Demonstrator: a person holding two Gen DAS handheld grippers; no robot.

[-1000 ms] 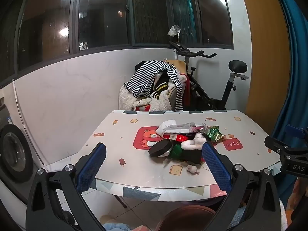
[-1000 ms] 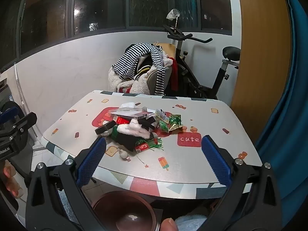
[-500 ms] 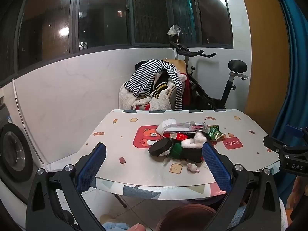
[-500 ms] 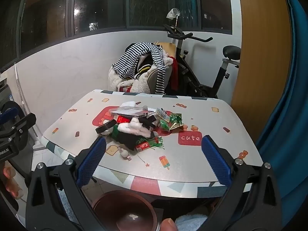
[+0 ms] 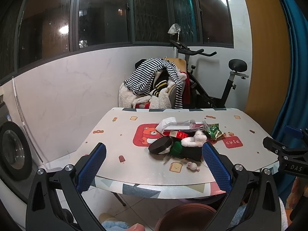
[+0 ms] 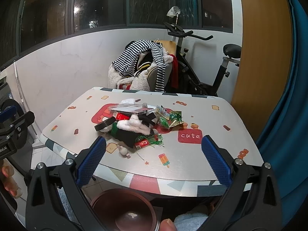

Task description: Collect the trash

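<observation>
a: where was the trash when you lined up?

b: the trash pile (image 6: 134,125) lay heaped mid-table (image 6: 192,163), ahead of both my grippers, stretched roughly left to right.

a: and your hands?

b: left gripper (image 5: 154,163) and right gripper (image 6: 154,154) both gaped wide, holding nothing. the right looked nearer the pile's front edge, so i judged it should reach first, with the brown bin (image 6: 125,211) below.

Trash pile (image 6: 136,125) on patterned table (image 6: 211,154)
</observation>
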